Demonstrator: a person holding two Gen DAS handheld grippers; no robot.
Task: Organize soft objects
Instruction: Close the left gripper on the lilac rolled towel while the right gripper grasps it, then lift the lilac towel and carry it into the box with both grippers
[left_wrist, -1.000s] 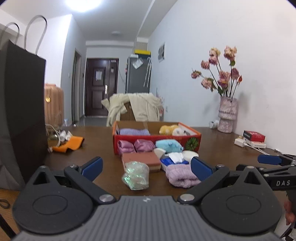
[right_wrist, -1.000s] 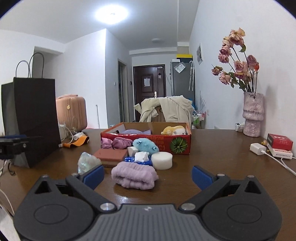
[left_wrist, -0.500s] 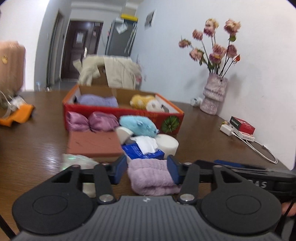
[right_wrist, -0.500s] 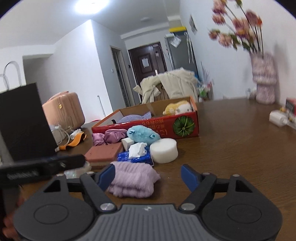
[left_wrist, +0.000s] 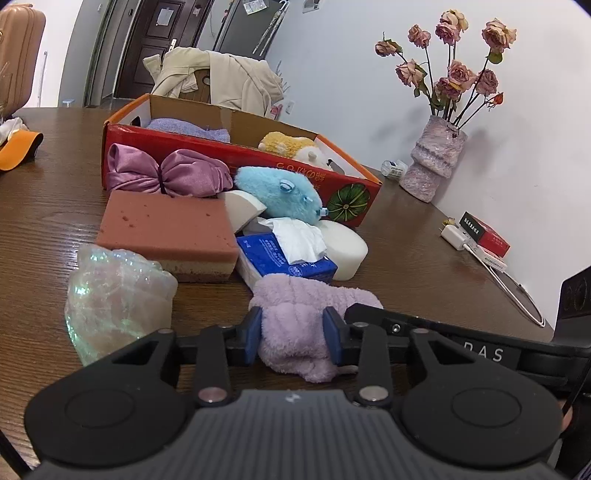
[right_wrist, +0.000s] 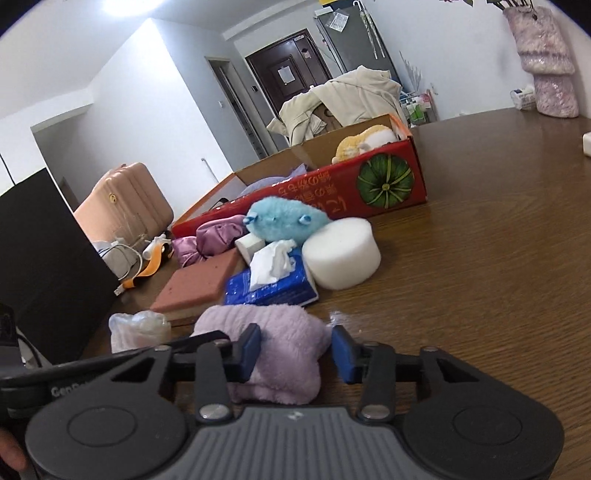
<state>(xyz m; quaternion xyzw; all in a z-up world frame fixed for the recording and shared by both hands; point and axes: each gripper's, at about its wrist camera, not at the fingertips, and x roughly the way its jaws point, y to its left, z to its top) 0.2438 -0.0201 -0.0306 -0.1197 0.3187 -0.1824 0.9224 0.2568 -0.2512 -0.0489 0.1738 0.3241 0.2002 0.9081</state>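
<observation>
A lilac fluffy towel (left_wrist: 295, 295) (right_wrist: 258, 317) lies bunched on the brown table at the near edge of the pile. My left gripper (left_wrist: 293, 336) has both blue pads pressed into it, jaws closing. My right gripper (right_wrist: 297, 350) straddles the towel's other end, jaws closing: the left pad touches it, and a sliver of table shows before the right pad. Behind stand a tissue pack (left_wrist: 284, 254), a pink sponge (left_wrist: 166, 225), a blue plush (left_wrist: 280, 194), a white round sponge (right_wrist: 341, 260), a purple satin bow (left_wrist: 166, 173) and the red cardboard box (left_wrist: 236, 155).
An iridescent plastic bag (left_wrist: 114, 291) lies left of the towel. A vase of dried roses (left_wrist: 436, 158), a small red box (left_wrist: 487, 236) and a charger with cable (left_wrist: 458, 236) sit at the right. A black paper bag (right_wrist: 44, 266) stands at the left.
Both grippers came forward and down onto the lilac towel, and their jaws narrowed from wide open to close around it. The towel now fills the left gripper's gap.
</observation>
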